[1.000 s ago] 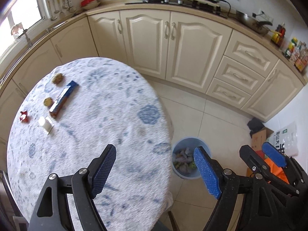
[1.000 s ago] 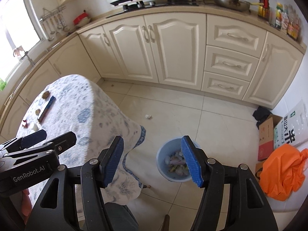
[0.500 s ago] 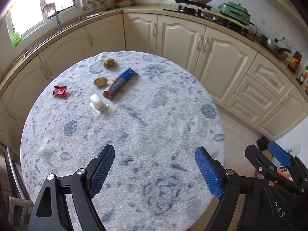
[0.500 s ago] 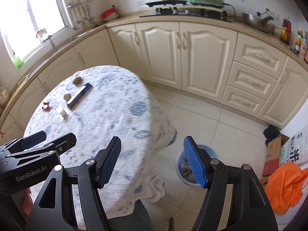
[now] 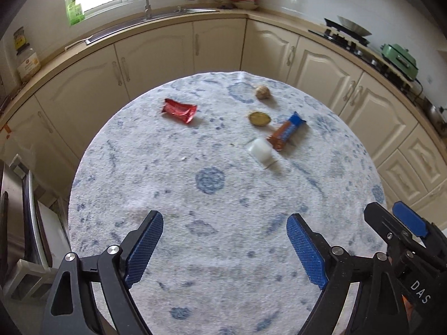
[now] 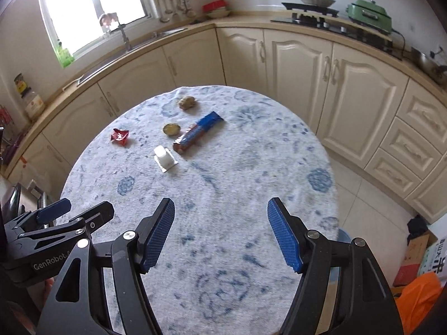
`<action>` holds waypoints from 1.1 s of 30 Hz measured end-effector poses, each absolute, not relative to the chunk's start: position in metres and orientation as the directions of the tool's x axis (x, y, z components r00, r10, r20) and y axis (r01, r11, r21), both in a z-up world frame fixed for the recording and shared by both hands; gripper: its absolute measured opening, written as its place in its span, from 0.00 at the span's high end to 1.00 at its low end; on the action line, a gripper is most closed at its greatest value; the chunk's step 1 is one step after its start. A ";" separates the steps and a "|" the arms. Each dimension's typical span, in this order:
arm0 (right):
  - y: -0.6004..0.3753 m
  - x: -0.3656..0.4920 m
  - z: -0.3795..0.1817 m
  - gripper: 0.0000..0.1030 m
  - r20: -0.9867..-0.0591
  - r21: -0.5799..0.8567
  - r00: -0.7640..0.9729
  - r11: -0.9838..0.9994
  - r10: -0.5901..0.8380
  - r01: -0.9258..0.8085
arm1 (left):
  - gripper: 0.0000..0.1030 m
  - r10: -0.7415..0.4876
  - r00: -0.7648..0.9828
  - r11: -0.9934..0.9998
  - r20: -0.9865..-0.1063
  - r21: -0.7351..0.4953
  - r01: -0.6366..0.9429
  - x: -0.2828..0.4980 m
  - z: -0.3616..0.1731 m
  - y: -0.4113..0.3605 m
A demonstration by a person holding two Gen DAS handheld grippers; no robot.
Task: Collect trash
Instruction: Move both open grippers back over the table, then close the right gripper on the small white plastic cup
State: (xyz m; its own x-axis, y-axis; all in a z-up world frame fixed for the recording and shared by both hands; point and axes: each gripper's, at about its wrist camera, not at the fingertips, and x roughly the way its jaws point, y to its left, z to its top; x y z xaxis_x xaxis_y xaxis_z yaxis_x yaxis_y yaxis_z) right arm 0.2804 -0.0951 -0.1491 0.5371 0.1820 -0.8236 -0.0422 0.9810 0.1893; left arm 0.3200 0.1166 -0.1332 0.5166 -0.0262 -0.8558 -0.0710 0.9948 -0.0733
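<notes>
Trash lies on the far half of the round table (image 5: 223,251) (image 6: 237,251): a crumpled red wrapper (image 5: 179,110) (image 6: 120,136), a blue-and-brown snack bar wrapper (image 5: 285,134) (image 6: 197,133), a small white cup (image 5: 261,152) (image 6: 164,158), a round yellowish lid (image 5: 259,118) (image 6: 171,129) and a brown crumpled ball (image 5: 263,92) (image 6: 187,102). My left gripper (image 5: 225,245) hovers over the near side of the table, its jaws opening with nothing between them. My right gripper (image 6: 220,233) hangs open beside it, also empty.
Cream kitchen cabinets (image 6: 301,64) curve round the table, with a sink under the window (image 5: 156,16) and a stove (image 6: 313,14). A blue bin's rim (image 6: 344,236) peeks out past the table's right edge. An orange bag (image 6: 419,298) and boxes lie on the floor at right.
Both grippers swung from over the floor and the blue bin to above the table. The trash items now sit straight ahead. Both jaws stand a little wider.
</notes>
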 end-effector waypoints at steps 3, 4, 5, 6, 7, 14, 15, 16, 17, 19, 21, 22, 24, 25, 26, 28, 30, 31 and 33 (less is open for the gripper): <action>-0.069 0.300 -0.152 0.31 -0.825 0.182 0.526 0.978 0.208 -0.101 | 0.16 -0.008 0.508 0.990 -0.861 -0.077 -0.115 0.332 -0.137 0.139; -0.062 0.307 -0.154 0.31 -0.826 0.178 0.523 0.977 0.212 -0.115 | 0.16 -0.001 0.504 0.989 -0.863 -0.077 -0.129 0.337 -0.138 0.147; -0.054 0.315 -0.156 0.31 -0.827 0.171 0.518 0.976 0.217 -0.135 | 0.16 0.003 0.501 0.987 -0.866 -0.077 -0.139 0.341 -0.140 0.152; -0.046 0.322 -0.160 0.31 -0.830 0.164 0.513 0.975 0.219 -0.151 | 0.16 0.008 0.496 0.986 -0.868 -0.077 -0.151 0.346 -0.142 0.158; -0.039 0.330 -0.164 0.32 -0.835 0.156 0.505 0.974 0.220 -0.166 | 0.16 0.013 0.490 0.984 -0.872 -0.076 -0.162 0.352 -0.144 0.164; -0.004 0.377 -0.199 0.42 -0.869 0.138 0.440 0.965 0.227 -0.225 | 0.16 0.031 0.437 0.971 -0.899 -0.077 -0.227 0.396 -0.173 0.198; 0.000 0.382 -0.204 0.43 -0.874 0.138 0.429 0.964 0.227 -0.229 | 0.16 0.034 0.429 0.969 -0.903 -0.075 -0.235 0.402 -0.177 0.202; 0.003 0.387 -0.210 0.44 -0.880 0.136 0.418 0.963 0.225 -0.232 | 0.16 0.036 0.421 0.968 -0.907 -0.073 -0.242 0.409 -0.182 0.205; 0.006 0.391 -0.214 0.44 -0.887 0.130 0.408 0.965 0.216 -0.228 | 0.16 0.037 0.414 0.966 -0.910 -0.073 -0.247 0.414 -0.187 0.209; 0.010 0.399 -0.225 0.46 -0.896 0.125 0.393 0.967 0.206 -0.223 | 0.16 0.032 0.402 0.964 -0.915 -0.079 -0.256 0.425 -0.196 0.214; 0.013 0.405 -0.232 0.59 -0.903 0.131 0.374 0.964 0.213 -0.231 | 0.16 0.023 0.391 0.962 -0.920 -0.085 -0.258 0.435 -0.205 0.216; 0.014 0.408 -0.237 0.68 -0.907 0.132 0.362 0.962 0.214 -0.237 | 0.16 0.017 0.385 0.963 -0.923 -0.089 -0.256 0.439 -0.208 0.216; 0.016 0.412 -0.242 0.72 -0.908 0.114 0.367 0.963 0.201 -0.245 | 0.16 0.010 0.375 0.963 -0.927 -0.092 -0.254 0.445 -0.215 0.216; 0.015 0.412 -0.242 0.73 -0.904 0.116 0.374 0.961 0.207 -0.251 | 0.16 0.010 0.372 0.963 -0.928 -0.092 -0.254 0.447 -0.217 0.216; 0.014 0.413 -0.242 0.75 -0.904 0.121 0.371 0.959 0.212 -0.255 | 0.16 0.010 0.369 0.963 -0.929 -0.090 -0.253 0.449 -0.219 0.215; 0.008 0.412 -0.239 0.79 -0.898 0.142 0.375 0.959 0.230 -0.246 | 0.16 0.010 0.373 0.966 -0.928 -0.087 -0.243 0.452 -0.219 0.211; 0.002 0.411 -0.236 0.79 -0.894 0.166 0.373 0.958 0.247 -0.234 | 0.16 0.006 0.377 0.969 -0.926 -0.089 -0.232 0.451 -0.218 0.204; -0.002 0.409 -0.234 0.79 -0.893 0.174 0.374 0.957 0.252 -0.231 | 0.16 0.000 0.380 0.970 -0.925 -0.092 -0.225 0.453 -0.216 0.200; -0.010 0.403 -0.227 0.79 -0.886 0.184 0.383 0.957 0.260 -0.225 | 0.16 -0.009 0.391 0.973 -0.920 -0.097 -0.208 0.451 -0.211 0.191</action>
